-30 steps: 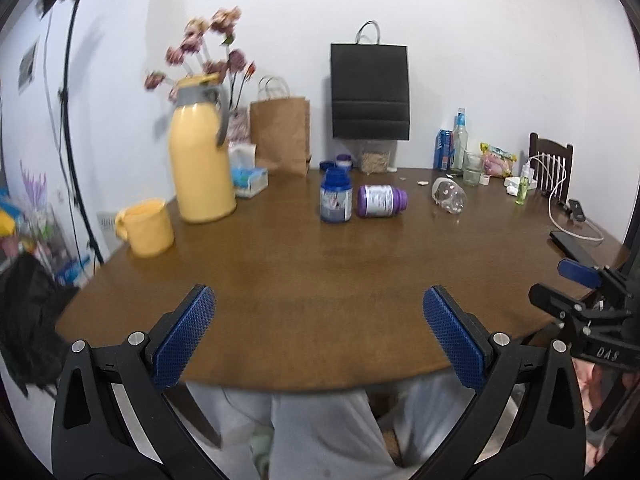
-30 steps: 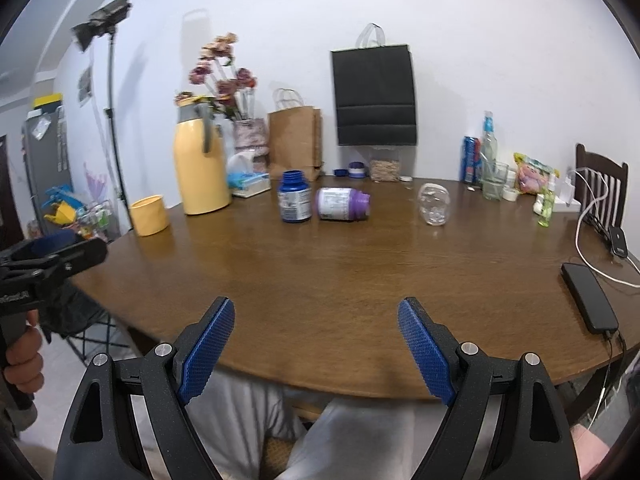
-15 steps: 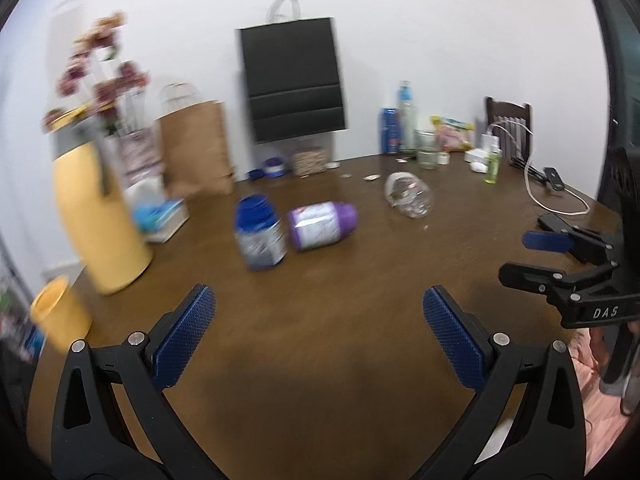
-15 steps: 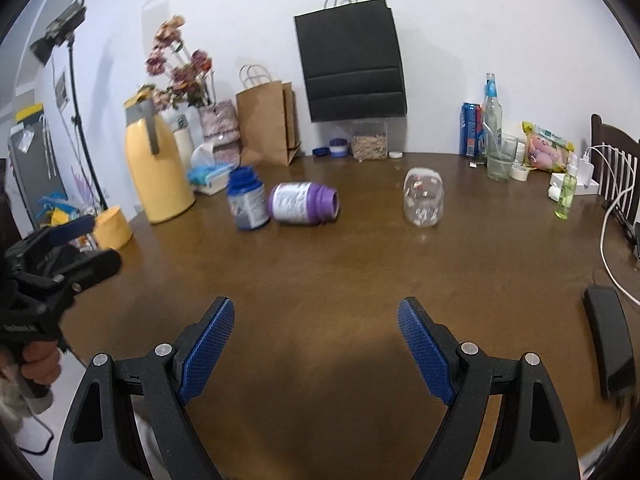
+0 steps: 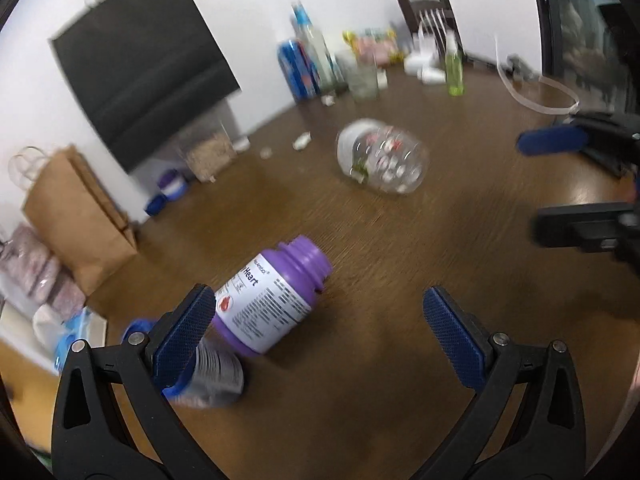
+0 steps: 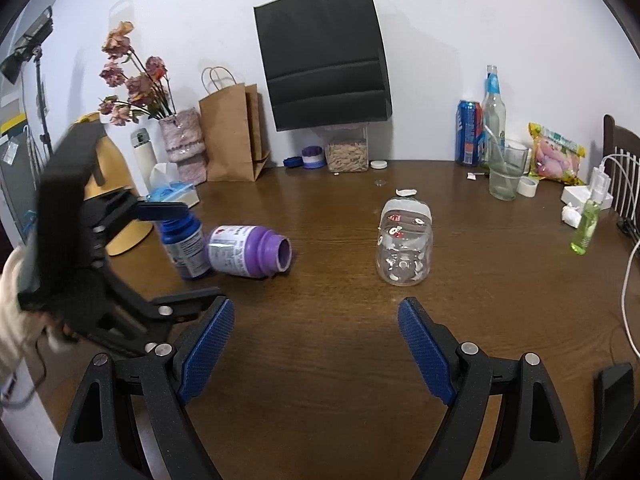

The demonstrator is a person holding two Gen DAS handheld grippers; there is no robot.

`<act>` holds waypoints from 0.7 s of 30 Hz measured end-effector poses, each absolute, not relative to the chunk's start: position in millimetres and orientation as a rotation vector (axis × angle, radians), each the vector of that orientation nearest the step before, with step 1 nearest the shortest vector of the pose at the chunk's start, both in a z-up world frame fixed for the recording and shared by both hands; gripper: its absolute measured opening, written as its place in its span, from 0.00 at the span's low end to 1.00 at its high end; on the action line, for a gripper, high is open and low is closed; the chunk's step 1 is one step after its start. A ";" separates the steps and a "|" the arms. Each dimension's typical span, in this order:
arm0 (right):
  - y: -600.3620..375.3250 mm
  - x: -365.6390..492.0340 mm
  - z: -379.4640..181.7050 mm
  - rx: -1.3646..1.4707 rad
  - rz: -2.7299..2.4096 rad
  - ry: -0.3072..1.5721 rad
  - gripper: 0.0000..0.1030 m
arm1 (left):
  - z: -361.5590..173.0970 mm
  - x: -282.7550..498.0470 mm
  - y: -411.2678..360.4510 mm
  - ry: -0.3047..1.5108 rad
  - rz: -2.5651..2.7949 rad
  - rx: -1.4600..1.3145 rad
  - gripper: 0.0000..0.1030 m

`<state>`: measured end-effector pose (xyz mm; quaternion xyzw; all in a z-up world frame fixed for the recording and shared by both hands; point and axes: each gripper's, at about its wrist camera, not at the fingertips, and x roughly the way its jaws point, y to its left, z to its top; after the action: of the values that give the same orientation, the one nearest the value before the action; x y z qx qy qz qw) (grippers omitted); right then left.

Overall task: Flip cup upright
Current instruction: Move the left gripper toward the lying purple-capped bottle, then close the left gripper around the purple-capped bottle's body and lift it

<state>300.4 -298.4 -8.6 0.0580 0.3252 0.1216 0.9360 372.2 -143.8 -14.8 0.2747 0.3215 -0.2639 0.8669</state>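
Clear plastic cup [image 6: 405, 249] lies on its side on the wooden table [image 6: 360, 360], not yet reached.
From the left: the left gripper [image 5: 316, 336], fingers wide apart, hovers by the purple bottle [image 5: 272, 304]; the right gripper [image 6: 316, 350], also spread and empty, faces the cup. Better to approach low, pinch the wall near the rim, then rotate slowly.

2 wrist views low over table [image 6: 500, 280], both facing cup [image 6: 405, 246]
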 end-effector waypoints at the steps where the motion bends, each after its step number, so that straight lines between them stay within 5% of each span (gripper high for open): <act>1: -299.5 303.8 -10.3 0.123 0.249 0.666 0.86 | -18.2 382.3 -144.6 0.694 -0.561 0.593 1.00; 10: -309.5 337.2 -33.6 0.165 0.246 0.704 0.86 | -43.7 439.7 -153.3 0.850 -0.615 0.697 0.98; 15: -314.8 345.1 -40.0 0.192 0.242 0.709 0.86 | -55.0 450.7 -158.2 0.916 -0.596 0.667 0.80; 21: -319.5 346.5 -50.5 0.219 0.242 0.737 0.86 | -63.6 437.0 -166.3 0.975 -0.618 0.694 0.84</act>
<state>346.5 -319.5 -50.5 0.1064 0.3588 0.1175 0.9199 437.0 -166.3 -63.6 0.3212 0.4515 -0.2862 0.7817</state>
